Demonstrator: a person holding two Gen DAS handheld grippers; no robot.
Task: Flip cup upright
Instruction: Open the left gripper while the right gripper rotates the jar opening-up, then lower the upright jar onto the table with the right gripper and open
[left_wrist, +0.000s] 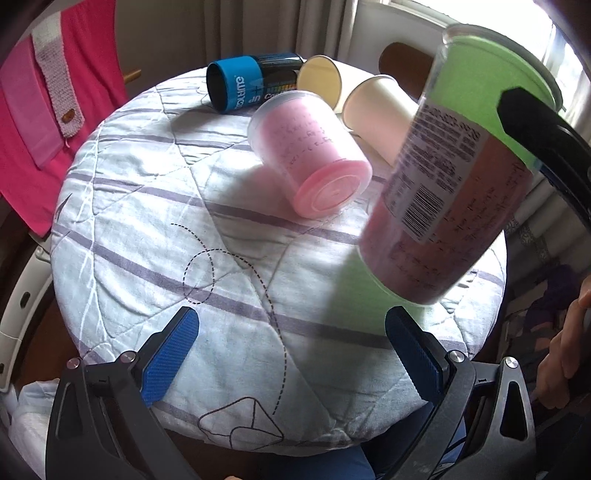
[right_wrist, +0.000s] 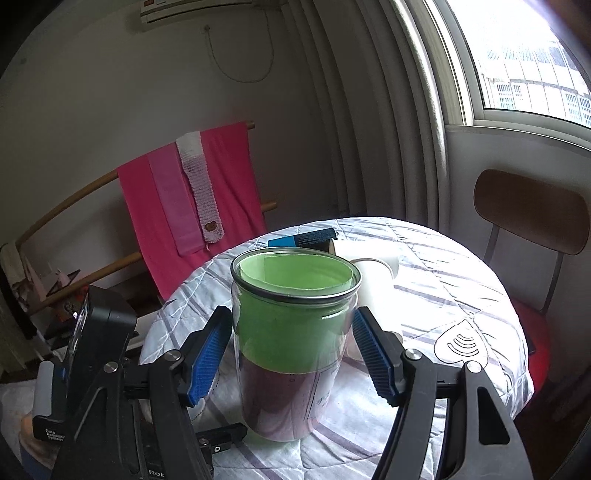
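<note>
A clear plastic cup with green and pink paper inside (left_wrist: 454, 177) hangs tilted above the round table, mouth up and away. My right gripper (right_wrist: 291, 354) is shut on this cup (right_wrist: 291, 332), its blue pads (right_wrist: 207, 358) pressed on both sides. One black finger of it shows in the left wrist view (left_wrist: 535, 125). My left gripper (left_wrist: 291, 354) is open and empty, low over the table's near edge. A pink-lined clear cup (left_wrist: 310, 151) lies on its side mid-table.
The table has a striped quilted cover (left_wrist: 166, 229). At the back lie a blue and black can (left_wrist: 243, 83) and two paper cups (left_wrist: 376, 114) on their sides. A chair (right_wrist: 532, 221) stands behind the table. Pink cloths (right_wrist: 192, 199) hang on a rail to the left.
</note>
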